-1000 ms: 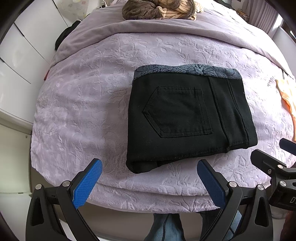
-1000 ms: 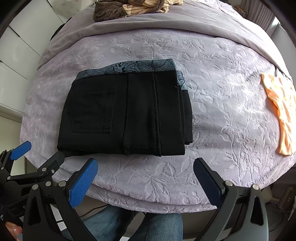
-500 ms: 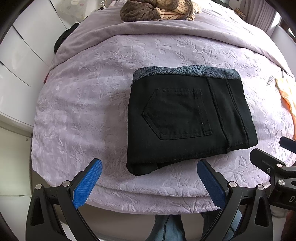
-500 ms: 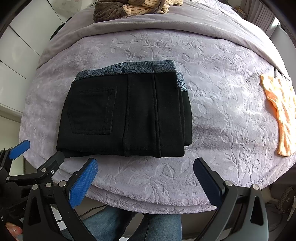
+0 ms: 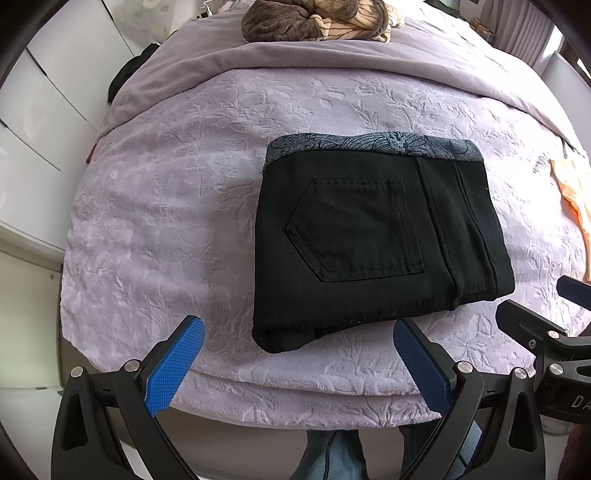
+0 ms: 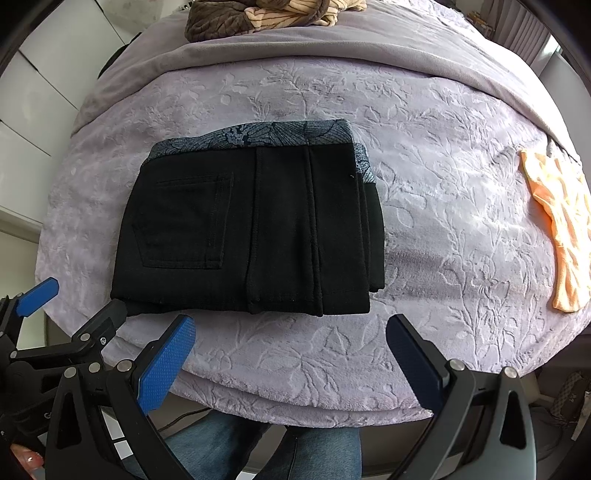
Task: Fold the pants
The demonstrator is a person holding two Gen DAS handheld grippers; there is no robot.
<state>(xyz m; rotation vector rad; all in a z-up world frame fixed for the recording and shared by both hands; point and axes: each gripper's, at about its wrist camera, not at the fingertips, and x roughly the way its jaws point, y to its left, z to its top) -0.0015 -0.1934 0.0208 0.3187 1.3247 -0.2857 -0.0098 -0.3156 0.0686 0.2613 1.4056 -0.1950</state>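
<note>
The black pants (image 5: 376, 240) lay folded into a thick rectangle on the embossed lilac bedspread (image 5: 166, 206), at twelve o'clock from both tools. A grey floral-print band edged their far side. Left gripper (image 5: 299, 363) and right gripper (image 6: 291, 360) gaped wide, holding nothing.

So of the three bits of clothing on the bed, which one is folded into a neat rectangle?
The black pants, nearest both grippers. The orange garment lies loose at the right edge; the brown striped heap is bunched at the far end.
</note>
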